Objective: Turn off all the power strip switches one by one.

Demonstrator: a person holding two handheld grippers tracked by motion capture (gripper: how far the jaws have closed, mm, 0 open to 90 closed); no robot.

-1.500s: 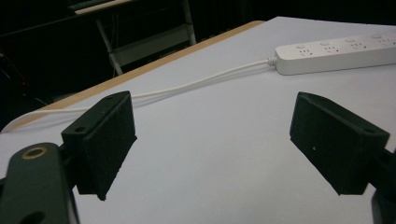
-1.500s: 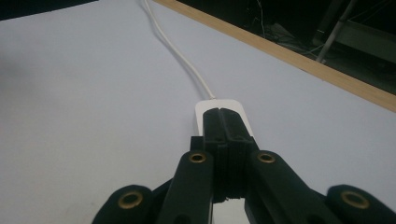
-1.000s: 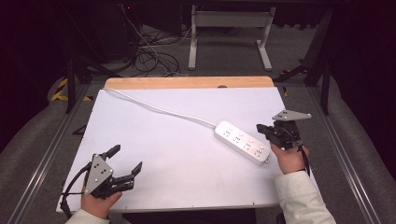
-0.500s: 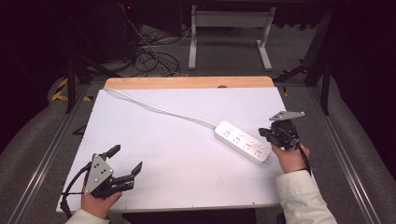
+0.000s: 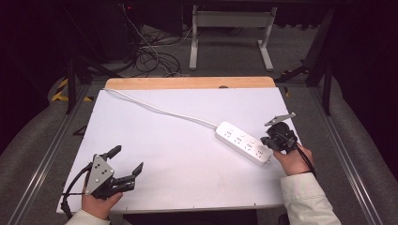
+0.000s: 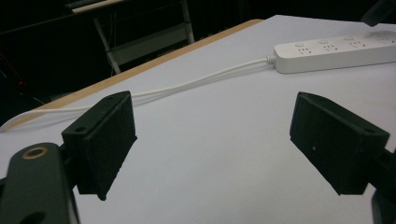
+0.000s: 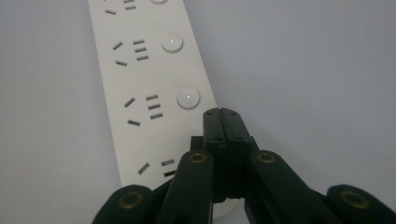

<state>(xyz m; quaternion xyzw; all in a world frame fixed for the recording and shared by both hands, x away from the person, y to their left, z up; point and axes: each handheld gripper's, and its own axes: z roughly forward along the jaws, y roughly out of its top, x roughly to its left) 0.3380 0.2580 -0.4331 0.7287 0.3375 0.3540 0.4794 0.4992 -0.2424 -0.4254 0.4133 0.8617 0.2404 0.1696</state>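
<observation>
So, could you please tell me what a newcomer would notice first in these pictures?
A white power strip lies at the right of the white table, its cord trailing to the far left corner. The right gripper, shut, points at the strip's near end beside a round button. The left gripper rests open at the near left.

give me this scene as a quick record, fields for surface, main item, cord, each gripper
surface: white tabletop with a wooden strip along the far edge
main item: white power strip, lying flat at the right, round buttons beside its sockets
cord: white cord running from the strip to the far left corner
left gripper: open, nothing between the jaws, near left corner, apart from the strip
right gripper: jaws shut together, tips over the near end of the strip beside a button; contact unclear
</observation>
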